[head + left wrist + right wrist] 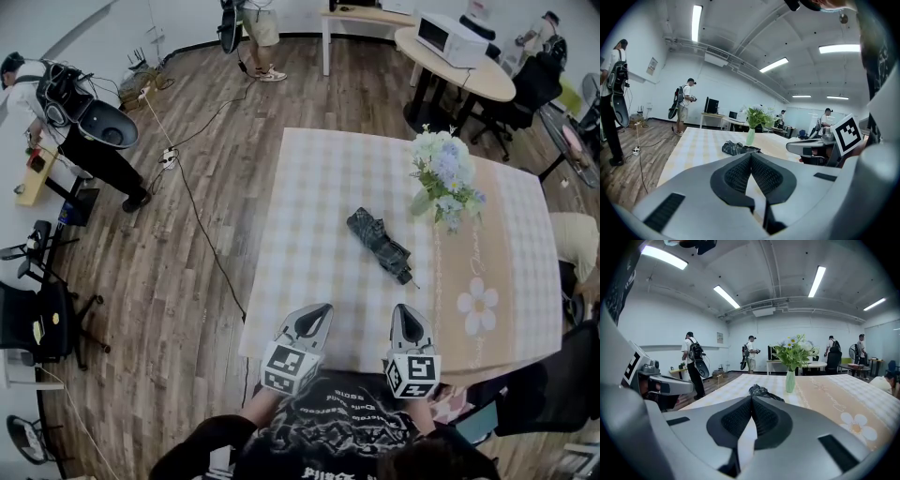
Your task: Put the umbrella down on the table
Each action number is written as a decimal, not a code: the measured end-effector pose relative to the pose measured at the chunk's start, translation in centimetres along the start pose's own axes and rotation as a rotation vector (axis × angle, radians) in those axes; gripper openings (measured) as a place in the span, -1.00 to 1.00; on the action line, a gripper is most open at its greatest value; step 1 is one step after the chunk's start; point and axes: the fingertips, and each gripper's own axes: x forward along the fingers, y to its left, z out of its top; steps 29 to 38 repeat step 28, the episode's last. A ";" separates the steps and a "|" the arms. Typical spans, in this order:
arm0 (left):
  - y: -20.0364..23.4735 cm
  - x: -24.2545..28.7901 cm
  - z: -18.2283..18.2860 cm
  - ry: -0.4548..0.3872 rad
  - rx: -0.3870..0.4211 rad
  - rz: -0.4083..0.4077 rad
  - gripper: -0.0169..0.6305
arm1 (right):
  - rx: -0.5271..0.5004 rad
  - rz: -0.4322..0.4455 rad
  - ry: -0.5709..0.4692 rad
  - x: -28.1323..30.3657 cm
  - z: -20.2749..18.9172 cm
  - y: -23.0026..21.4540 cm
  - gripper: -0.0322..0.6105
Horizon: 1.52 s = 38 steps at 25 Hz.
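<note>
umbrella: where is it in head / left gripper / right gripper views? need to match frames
Head view: umbrella lies folded mid-table, below and left of the flower vase.
Left gripper view: umbrella just left of centre, on the table, left of the flower vase.
Right gripper view: umbrella near centre, left of the flower vase.
Shared landmark: the flower vase, just right of the umbrella in all three.

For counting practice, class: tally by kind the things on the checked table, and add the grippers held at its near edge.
Umbrella: 1
Vase of flowers: 1
Grippers: 2 (left gripper, right gripper)
Total: 4
</note>
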 end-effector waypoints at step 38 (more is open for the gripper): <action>2.6 2.0 -0.3 0.033 -0.035 0.080 -0.89 | -0.044 0.042 0.026 3.1 0.5 -1.3 -0.88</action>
